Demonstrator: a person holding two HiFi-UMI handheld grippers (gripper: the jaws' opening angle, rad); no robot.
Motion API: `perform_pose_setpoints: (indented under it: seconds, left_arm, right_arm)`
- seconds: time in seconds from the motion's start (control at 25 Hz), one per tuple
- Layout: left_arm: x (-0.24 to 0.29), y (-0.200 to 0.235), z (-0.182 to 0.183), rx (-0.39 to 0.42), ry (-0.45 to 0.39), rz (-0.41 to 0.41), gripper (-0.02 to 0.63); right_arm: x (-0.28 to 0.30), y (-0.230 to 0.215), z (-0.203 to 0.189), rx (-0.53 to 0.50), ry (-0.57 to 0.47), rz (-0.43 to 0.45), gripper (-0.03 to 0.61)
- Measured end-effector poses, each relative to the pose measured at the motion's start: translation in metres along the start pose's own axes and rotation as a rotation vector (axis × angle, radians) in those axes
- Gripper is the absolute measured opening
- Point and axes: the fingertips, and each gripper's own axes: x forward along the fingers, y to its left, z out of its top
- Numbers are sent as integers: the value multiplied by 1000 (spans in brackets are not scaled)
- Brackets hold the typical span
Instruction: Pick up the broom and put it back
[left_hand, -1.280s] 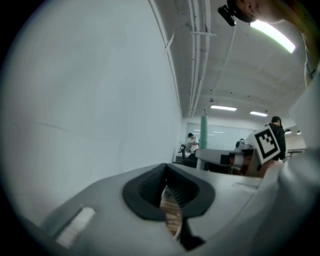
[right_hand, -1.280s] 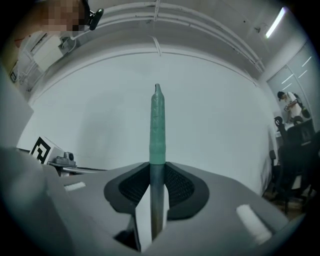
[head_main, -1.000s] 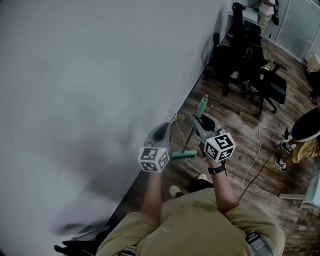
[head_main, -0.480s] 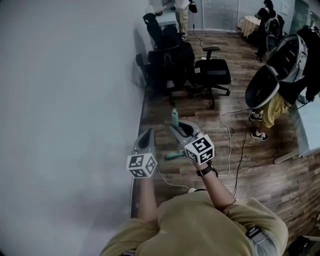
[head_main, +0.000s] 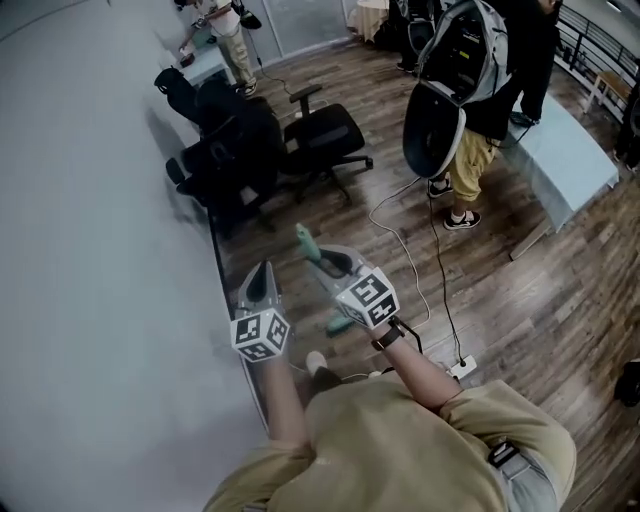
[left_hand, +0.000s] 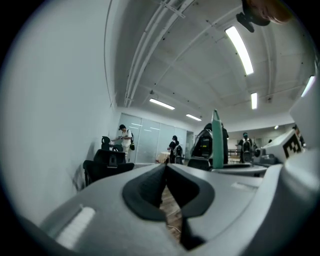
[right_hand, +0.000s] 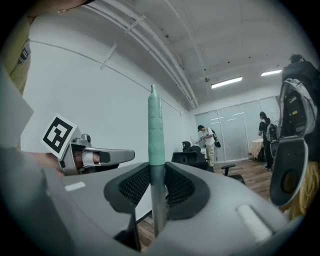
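**Broom held upright in the right gripper**

Nearest, the right gripper (right_hand: 152, 187) is clamped on the broom (right_hand: 155, 135), on the grey shaft just under its teal grip sleeve. The broom stands upright before the person. It looks light and stiff, and probably bottom-heavy. Beside it, the left gripper (left_hand: 165, 182) is closed and empty. Office chairs (head_main: 300, 140) stand beyond.

Bright ceiling strip lights (left_hand: 239, 46), fisheye warp w/ black corners
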Motion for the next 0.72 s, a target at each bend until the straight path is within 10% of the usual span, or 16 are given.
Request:
perform_pose_setpoints:
  seconds: [0.36,0.72]
  left_arm:
    - [65,68,0,-56,3,-80,0]
    - [106,225,23,-83,3,-89,0]
  right_arm:
    - [75,-53,-5,26,21,-115,94]
    - [236,-57,1,22,48,-157,95]
